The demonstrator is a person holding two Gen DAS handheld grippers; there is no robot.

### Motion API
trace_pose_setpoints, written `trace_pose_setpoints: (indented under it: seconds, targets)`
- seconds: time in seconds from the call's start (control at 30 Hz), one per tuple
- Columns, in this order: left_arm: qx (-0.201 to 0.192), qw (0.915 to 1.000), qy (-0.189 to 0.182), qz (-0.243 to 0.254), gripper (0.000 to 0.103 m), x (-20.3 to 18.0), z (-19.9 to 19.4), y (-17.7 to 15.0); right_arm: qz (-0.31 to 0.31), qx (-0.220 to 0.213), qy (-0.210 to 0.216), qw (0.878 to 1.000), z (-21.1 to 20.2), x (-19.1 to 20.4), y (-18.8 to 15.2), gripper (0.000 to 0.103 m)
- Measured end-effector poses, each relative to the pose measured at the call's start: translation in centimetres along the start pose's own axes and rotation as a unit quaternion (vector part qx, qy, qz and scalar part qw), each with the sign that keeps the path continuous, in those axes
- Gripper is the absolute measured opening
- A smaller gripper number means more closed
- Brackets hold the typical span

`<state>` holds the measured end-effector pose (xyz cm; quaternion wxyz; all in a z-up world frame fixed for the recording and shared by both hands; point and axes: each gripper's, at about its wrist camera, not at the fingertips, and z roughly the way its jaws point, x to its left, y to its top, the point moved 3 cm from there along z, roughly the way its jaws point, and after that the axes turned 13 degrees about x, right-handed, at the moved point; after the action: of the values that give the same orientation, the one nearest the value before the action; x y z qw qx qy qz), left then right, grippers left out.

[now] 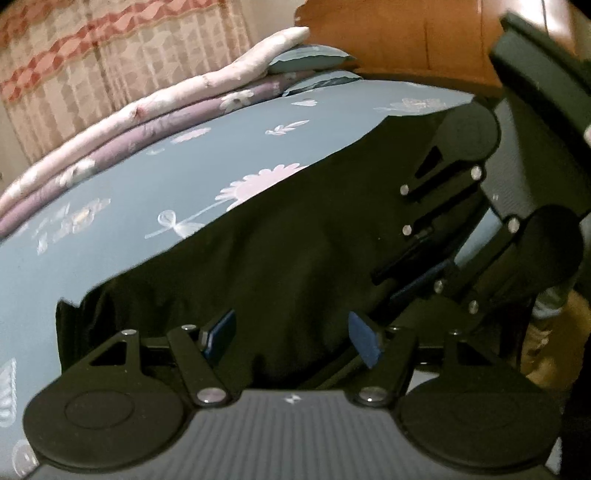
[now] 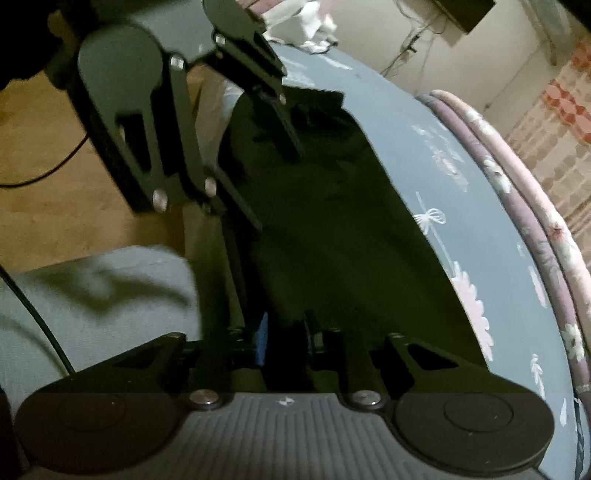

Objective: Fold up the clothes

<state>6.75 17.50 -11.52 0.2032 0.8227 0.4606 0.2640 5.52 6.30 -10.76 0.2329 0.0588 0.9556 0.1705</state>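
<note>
Left wrist view: left gripper (image 1: 291,338) jaws stand well apart, blue pads (image 1: 221,332) clear of each other, nothing pinched; black garment (image 1: 280,236) lies straight ahead of and under the fingers, spread flat on the blue floral bedsheet (image 1: 155,177). Garment's long axis runs from near-left of this gripper up to far-right, its upper edge a diagonal line against the sheet. Right gripper (image 1: 417,254) comes in from the right, fingers down on the garment's right part; from here cannot tell how far its jaws are parted. Beyond the garment: rolled quilts (image 1: 155,110) along the far bed edge, a pillow (image 1: 310,59), a curtain (image 1: 92,48), a wooden headboard (image 1: 406,37). Right wrist view: right gripper (image 2: 286,343) jaws nearly closed, only a narrow gap, dark cloth fills it, but whether the pads press on it cannot be told, too dark. Garment (image 2: 332,221) stretches straight ahead from these fingers, long axis away from the camera, bending left at the far end. Left gripper (image 2: 280,122) sits at the far end, over the garment. Only this view shows the floor (image 2: 55,166) to the left, a grey cloth (image 2: 92,288) near-left, a cable (image 2: 37,325) and white clothes (image 2: 310,26) at the far bed end.
</note>
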Motion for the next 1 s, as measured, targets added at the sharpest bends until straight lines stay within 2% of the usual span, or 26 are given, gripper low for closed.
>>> trace_pose_setpoints:
  seconds: [0.17, 0.33, 0.53, 0.67, 0.7, 0.73, 0.77, 0.8, 0.83, 1.0]
  targets:
    - [-0.004, 0.9982, 0.016, 0.058, 0.069, -1.7, 1.0, 0.7, 0.021, -0.011, -0.002, 1.0, -0.7, -0.7, 0.2, 0.01]
    - [0.006, 0.9909, 0.066, 0.117, 0.069, -3.1, 1.8, 0.9, 0.029, -0.014, -0.002, 0.999, -1.1, -1.0, 0.0, 0.009]
    - [0.01, 0.9884, 0.092, 0.121, 0.069, -2.6, 1.9, 0.6, 0.011, 0.005, -0.03, 0.999, -0.2, -0.7, -0.7, 0.013]
    - [0.026, 0.9828, 0.119, 0.138, 0.069, -2.2, 1.8, -0.5, 0.006, 0.022, -0.049, 0.999, 0.5, -0.5, -1.7, 0.013]
    - [0.032, 0.982, 0.12, 0.142, 0.061, -2.0, 1.8, -0.8, 0.011, 0.021, -0.048, 0.999, 0.4, -0.6, -1.8, 0.013]
    - [0.034, 0.9817, 0.12, 0.144, 0.039, -1.9, 1.7, -1.0, 0.015, 0.019, -0.045, 0.999, 0.2, -0.8, -1.8, 0.012]
    - [0.032, 0.9821, 0.119, 0.142, 0.027, -1.8, 1.6, -1.1, 0.02, 0.018, -0.042, 0.999, 0.0, -0.9, -1.8, 0.009]
    - [0.029, 0.9827, 0.118, 0.139, 0.011, -1.7, 1.4, -1.1, 0.025, 0.017, -0.039, 0.999, -0.1, -1.1, -1.8, 0.006]
    - [0.029, 0.9832, 0.115, 0.139, 0.007, -1.7, 1.3, -1.1, 0.03, 0.015, -0.036, 0.999, -0.3, -1.2, -1.8, 0.005]
    - [0.034, 0.9849, 0.09, 0.144, 0.007, -1.7, 0.9, -1.2, 0.042, 0.014, -0.015, 0.999, -1.2, -1.8, -1.9, 0.003]
